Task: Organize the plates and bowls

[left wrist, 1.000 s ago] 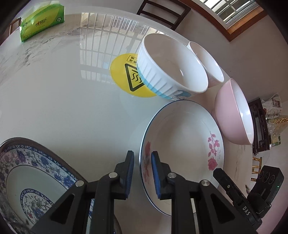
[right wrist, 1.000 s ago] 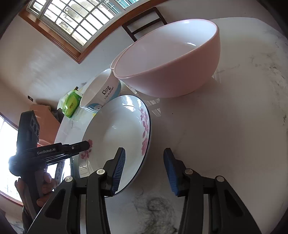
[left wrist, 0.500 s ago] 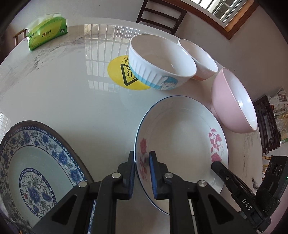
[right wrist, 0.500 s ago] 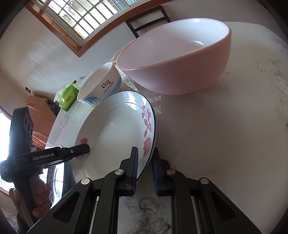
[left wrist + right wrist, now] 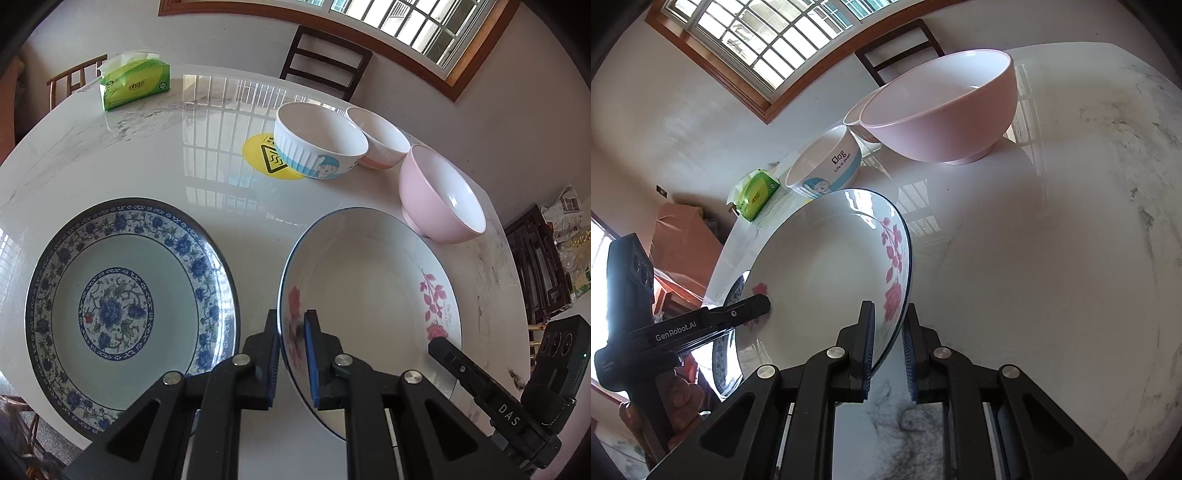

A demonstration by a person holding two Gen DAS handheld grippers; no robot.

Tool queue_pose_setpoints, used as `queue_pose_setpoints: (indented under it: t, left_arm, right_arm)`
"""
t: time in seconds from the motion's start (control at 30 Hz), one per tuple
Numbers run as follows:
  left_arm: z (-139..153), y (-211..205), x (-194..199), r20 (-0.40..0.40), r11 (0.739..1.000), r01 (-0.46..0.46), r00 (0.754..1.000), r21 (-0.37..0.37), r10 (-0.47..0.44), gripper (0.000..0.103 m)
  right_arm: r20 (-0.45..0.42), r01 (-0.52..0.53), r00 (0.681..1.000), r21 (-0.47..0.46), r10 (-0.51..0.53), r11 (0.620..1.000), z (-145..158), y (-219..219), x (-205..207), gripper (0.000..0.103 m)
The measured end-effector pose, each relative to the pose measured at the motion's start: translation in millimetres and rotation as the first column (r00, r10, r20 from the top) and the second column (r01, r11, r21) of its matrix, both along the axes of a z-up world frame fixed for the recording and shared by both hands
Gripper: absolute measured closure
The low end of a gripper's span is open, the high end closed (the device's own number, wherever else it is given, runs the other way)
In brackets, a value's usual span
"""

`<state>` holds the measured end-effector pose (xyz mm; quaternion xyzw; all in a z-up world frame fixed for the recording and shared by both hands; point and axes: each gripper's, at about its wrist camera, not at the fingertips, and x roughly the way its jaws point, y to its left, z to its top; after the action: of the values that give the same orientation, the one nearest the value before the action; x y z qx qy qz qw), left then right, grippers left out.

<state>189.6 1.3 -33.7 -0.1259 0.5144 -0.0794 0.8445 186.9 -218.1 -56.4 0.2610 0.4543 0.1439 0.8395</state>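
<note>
Currently both grippers clamp the rose plate point(image 5: 369, 280): left gripper point(image 5: 291, 354) on its left rim, right gripper point(image 5: 888, 343) on its right rim, plate raised above the worktop point(image 5: 147, 162), beside the blue plate point(image 5: 122, 299).

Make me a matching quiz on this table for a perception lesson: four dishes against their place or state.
1. white rose-print plate
2. blue floral-pattern plate
3. plain pink bowl
4. white ribbed cartoon bowl

a. partly over the yellow sticker
b. flat on the table, ungripped
c. gripped at opposite rims by both hand-held grippers
d. nearest the table's right edge

Pairs: 1-c, 2-b, 3-d, 4-a
</note>
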Motion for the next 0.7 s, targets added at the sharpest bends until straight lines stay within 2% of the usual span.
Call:
queue_pose_setpoints:
  t: [0.43, 0.7]
  left_arm:
    - [14, 85, -46, 0.037, 0.99, -0.141, 0.989, -0.003, 0.141, 0.09]
    - [20, 123, -57, 0.097, 0.976, -0.208, 0.975, 0.062, 0.202, 0.09]
  right_arm:
    - [0.042, -0.14, 0.989, 0.0, 0.14, 0.99, 24, 67, -20, 0.087]
    - [0.037, -0.224, 0.974, -0.029, 0.225, 0.974, 26, 121, -14, 0.087]
